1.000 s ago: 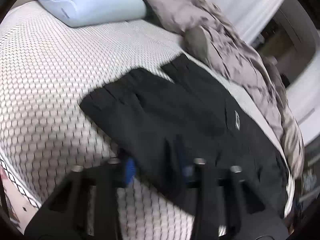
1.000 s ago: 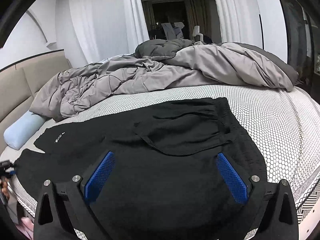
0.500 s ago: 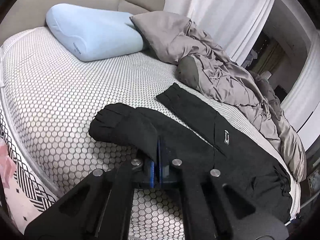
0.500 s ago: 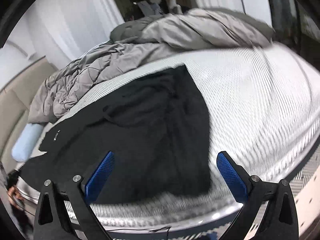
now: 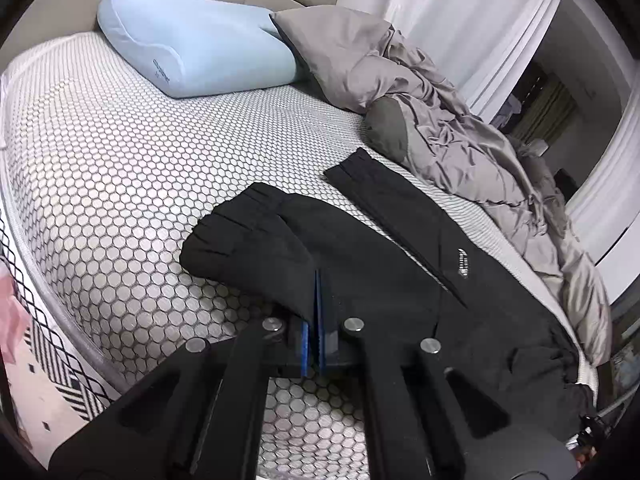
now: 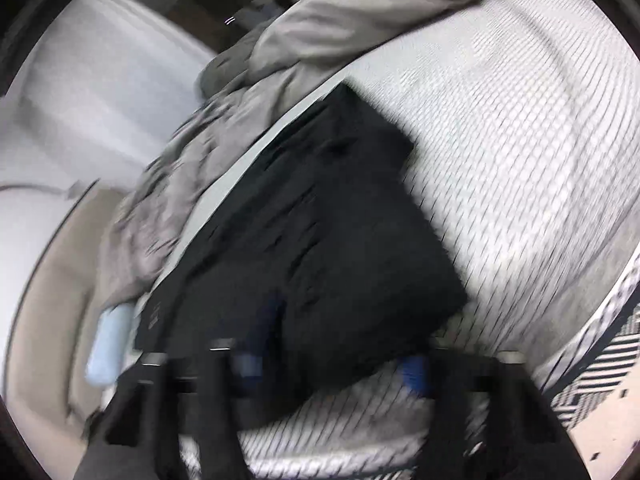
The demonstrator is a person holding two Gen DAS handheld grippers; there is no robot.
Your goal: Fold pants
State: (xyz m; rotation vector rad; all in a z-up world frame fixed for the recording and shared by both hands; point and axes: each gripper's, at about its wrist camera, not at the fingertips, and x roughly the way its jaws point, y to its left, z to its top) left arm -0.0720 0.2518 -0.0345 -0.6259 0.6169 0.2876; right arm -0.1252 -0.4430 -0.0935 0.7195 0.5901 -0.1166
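Note:
Black pants (image 5: 400,264) lie along the near edge of a bed with a white honeycomb cover. My left gripper (image 5: 316,312) is shut on the cuff end of the near leg, which is bunched and lifted toward me. The far leg lies flat with a small white logo (image 5: 463,263). In the blurred right wrist view the waist end of the pants (image 6: 340,240) lies on the bed. My right gripper (image 6: 332,364) is down at the near corner of the waist with its blue pads apart, one on each side of the fabric edge.
A light blue pillow (image 5: 192,40) lies at the head of the bed. A crumpled grey duvet (image 5: 440,120) runs along the far side behind the pants. The mattress edge (image 5: 60,344) is close in front of me, and white curtains hang beyond.
My left gripper has closed on the leg cuff and pulled it up and back. My right gripper has swung down to the waist corner and its pads have come closer together.

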